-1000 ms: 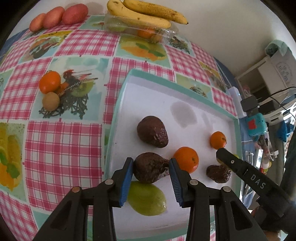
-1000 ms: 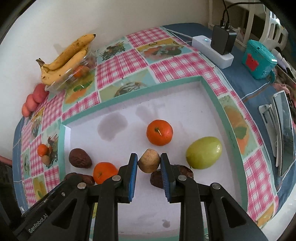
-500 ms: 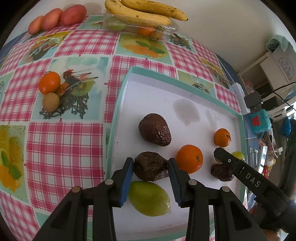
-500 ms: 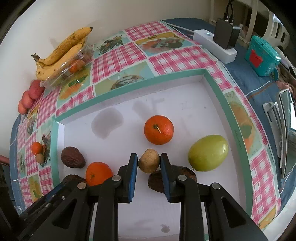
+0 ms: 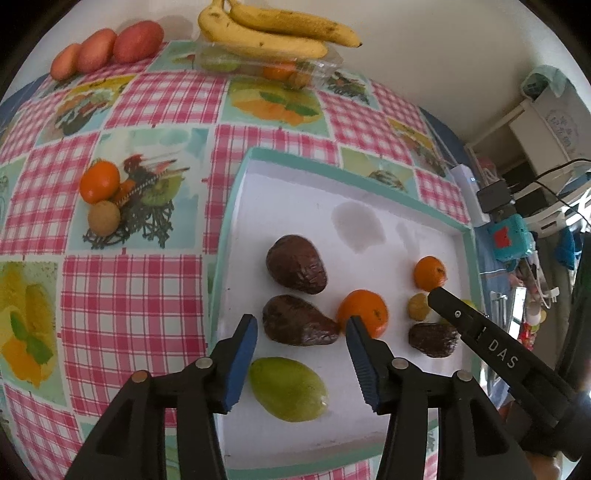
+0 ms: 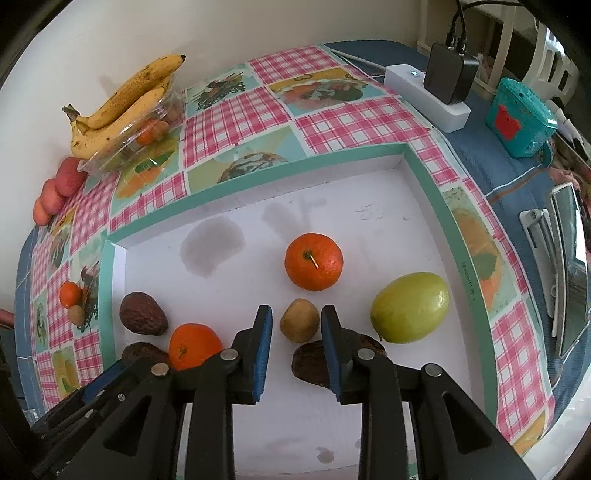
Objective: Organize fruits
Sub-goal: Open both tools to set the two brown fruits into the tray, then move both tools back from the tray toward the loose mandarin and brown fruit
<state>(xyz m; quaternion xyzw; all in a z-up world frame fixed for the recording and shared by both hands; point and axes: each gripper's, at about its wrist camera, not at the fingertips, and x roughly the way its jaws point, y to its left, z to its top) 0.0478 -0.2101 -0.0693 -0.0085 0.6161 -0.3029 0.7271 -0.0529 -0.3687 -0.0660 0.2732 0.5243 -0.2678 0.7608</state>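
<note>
A white tray with a teal rim (image 5: 236,192) (image 6: 436,192) holds the fruit. My left gripper (image 5: 301,332) is open just above a dark wrinkled avocado (image 5: 295,321), no longer touching it. A second avocado (image 5: 295,264), an orange (image 5: 364,306) and a green mango (image 5: 288,387) lie around it. My right gripper (image 6: 296,323) is open around a small brown kiwi (image 6: 299,320) resting on the tray, with an orange (image 6: 313,260), a green mango (image 6: 410,312) and a dark avocado (image 6: 314,363) close by.
On the checked cloth, left of the tray, lie a small orange (image 5: 99,181) and a brown kiwi (image 5: 104,217). Bananas (image 5: 273,31) rest on a clear box at the back, red fruits (image 5: 107,48) beside them. A power strip (image 6: 428,94) and a teal box (image 6: 519,118) stand to the right.
Both grippers have opened. The left let go of the dark avocado and the right let go of the kiwi; both fruits now rest on the tray.
</note>
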